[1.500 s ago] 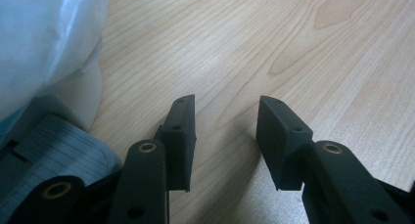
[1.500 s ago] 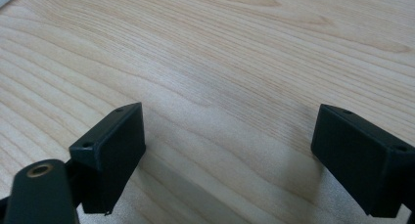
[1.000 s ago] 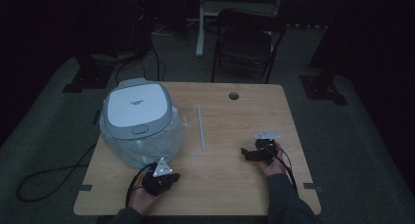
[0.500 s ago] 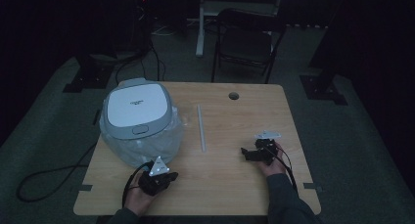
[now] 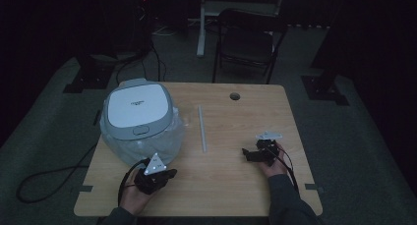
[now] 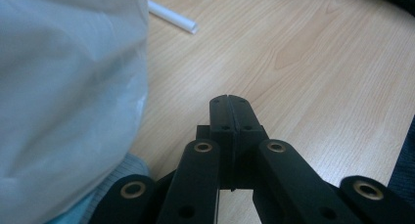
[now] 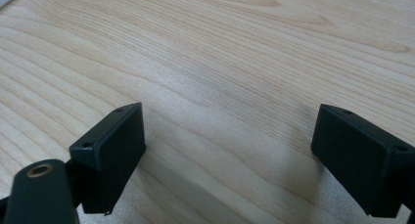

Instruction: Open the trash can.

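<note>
One bagged cooker [image 5: 140, 119], one white strip [image 5: 202, 128]; left gripper [image 6: 229, 102] jaws clenched empty, right gripper [image 7: 227, 150] jaws released.

Cut-off and unreadable parts
The clear crinkled plastic bag [image 6: 63, 101] runs off the left gripper view's left edge; the small dark lettering on the white-lidded grey cooker [image 5: 138, 108] is too small to read

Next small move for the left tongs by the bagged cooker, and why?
Probably open the left tongs first: their jaws are pressed together with nothing between them, beside the plastic bag around the cooker. Shut, they cannot pinch the film. The right tongs stand open over bare table.
</note>
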`<state>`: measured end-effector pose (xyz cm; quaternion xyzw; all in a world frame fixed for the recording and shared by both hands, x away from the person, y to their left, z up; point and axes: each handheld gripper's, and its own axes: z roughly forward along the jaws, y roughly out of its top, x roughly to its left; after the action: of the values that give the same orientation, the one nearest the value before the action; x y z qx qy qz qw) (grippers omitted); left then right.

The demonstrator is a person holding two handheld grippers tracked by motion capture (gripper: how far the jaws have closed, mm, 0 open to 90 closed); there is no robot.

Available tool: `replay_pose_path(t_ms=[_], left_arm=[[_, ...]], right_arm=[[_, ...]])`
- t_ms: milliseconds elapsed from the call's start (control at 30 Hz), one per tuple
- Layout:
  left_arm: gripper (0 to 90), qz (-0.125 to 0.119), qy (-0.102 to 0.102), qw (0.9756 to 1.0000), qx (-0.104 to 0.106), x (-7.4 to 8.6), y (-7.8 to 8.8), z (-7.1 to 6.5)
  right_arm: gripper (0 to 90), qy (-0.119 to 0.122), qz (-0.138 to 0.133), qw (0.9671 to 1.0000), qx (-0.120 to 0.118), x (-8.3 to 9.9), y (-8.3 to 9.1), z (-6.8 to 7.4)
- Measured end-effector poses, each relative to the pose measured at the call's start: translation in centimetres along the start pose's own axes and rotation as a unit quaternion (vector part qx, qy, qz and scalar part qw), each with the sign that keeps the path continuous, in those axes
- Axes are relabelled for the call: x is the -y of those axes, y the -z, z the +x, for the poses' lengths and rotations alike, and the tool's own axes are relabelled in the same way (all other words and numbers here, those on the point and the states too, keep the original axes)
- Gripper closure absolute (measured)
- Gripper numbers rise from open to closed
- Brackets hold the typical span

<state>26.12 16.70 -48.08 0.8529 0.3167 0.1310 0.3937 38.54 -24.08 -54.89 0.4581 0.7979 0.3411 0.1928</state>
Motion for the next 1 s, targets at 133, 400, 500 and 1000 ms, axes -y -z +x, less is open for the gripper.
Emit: replay_pose_path(t_ms=[133, 400, 500, 1000], left_arm=[[90.0, -0.009, -0.005, 0.9999, 0.004, -0.4, 0.6, 0.2], [90.0, -0.018, -0.015, 0.9997, 0.001, -1.2, 1.7, 0.5], [90.0, -0.026, -0.017, 0.9995, 0.003, -1.6, 2.3, 0.6], [90.0, -0.039, -0.025, 0.9989, 0.009, -2.7, 4.3, 1.1]], right_arm=[[11.8, 0.0, 0.0, 1.0, 0.0, 0.0, 0.0, 0.0], [11.8, 0.0, 0.0, 1.0, 0.0, 0.0, 0.0, 0.0], [11.8, 0.0, 0.0, 1.0, 0.0, 0.0, 0.0, 0.0], [11.8, 0.0, 0.0, 1.0, 0.0, 0.0, 0.0, 0.0]])
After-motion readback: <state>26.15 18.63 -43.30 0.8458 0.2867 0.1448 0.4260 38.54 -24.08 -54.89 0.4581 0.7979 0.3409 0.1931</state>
